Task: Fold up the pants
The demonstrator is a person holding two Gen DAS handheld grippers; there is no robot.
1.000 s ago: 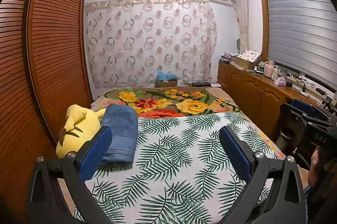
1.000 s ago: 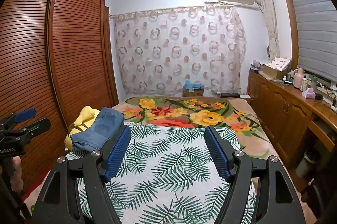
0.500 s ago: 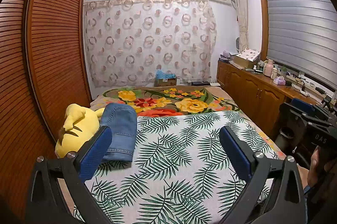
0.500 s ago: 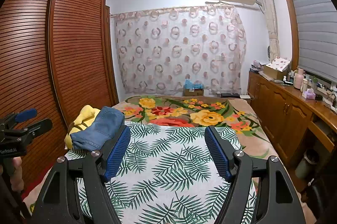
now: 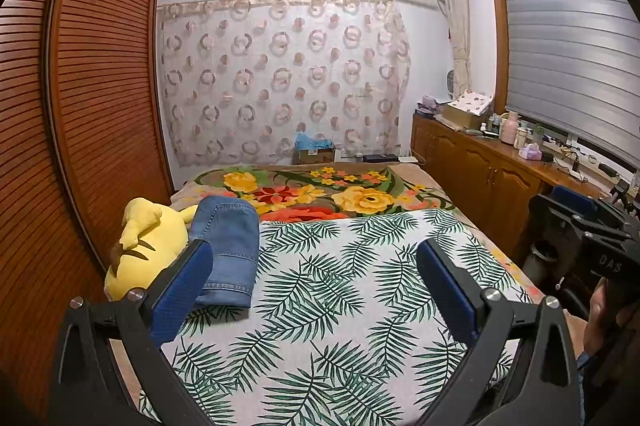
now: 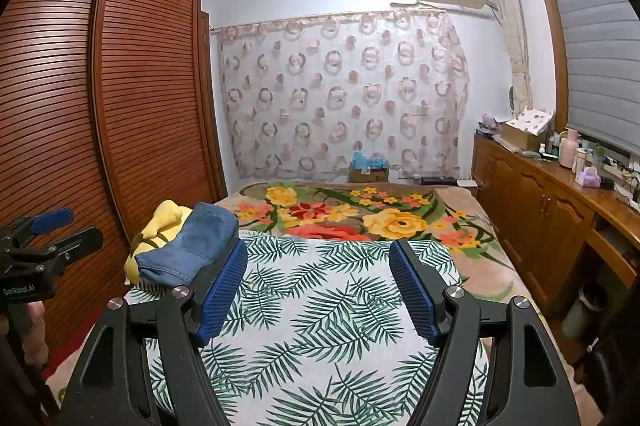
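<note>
Little has shifted since the earlier frames: both grippers hover at much the same height over the bed. Left wrist view: left gripper [image 5: 316, 286] jaws spread wide, nothing between them; folded blue denim pants [image 5: 228, 248] lie at 10 o'clock on the palm-leaf print bedspread [image 5: 340, 306], leaning against a yellow plush toy [image 5: 148, 246]. Right wrist view: right gripper [image 6: 318, 290] jaws also wide apart and empty; pants [image 6: 188, 250] at 10 o'clock, just beyond the left finger; left gripper [image 6: 36, 254] at 9 o'clock before the brown louvred wardrobe [image 6: 100, 114].
</note>
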